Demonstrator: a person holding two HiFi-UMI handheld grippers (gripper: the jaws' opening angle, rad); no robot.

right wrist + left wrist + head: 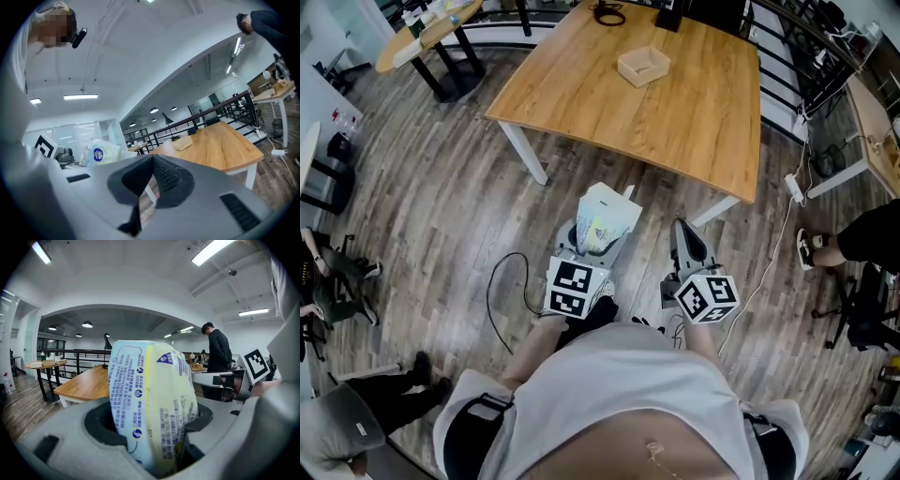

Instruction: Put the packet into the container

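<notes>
A white and yellow packet [602, 223] stands upright between the jaws of my left gripper [592, 248], which is shut on it above the wooden floor. In the left gripper view the packet [150, 404] fills the middle, wedged between the grey jaws. The container [643, 66], a small pale open box, sits on the wooden table [694, 112] well ahead of both grippers. My right gripper [684, 232] is beside the left one, its jaws together on nothing. The right gripper view shows the right gripper [152, 161] with pads meeting, the packet [101, 152] to its left and the container [183, 143] far off.
The table's near edge [619, 150] and white legs lie between me and the container. A black cable [502, 291] loops on the floor at left. A round table [427, 33] stands back left. A person's shoe [811, 248] and a power strip [794, 187] are at right.
</notes>
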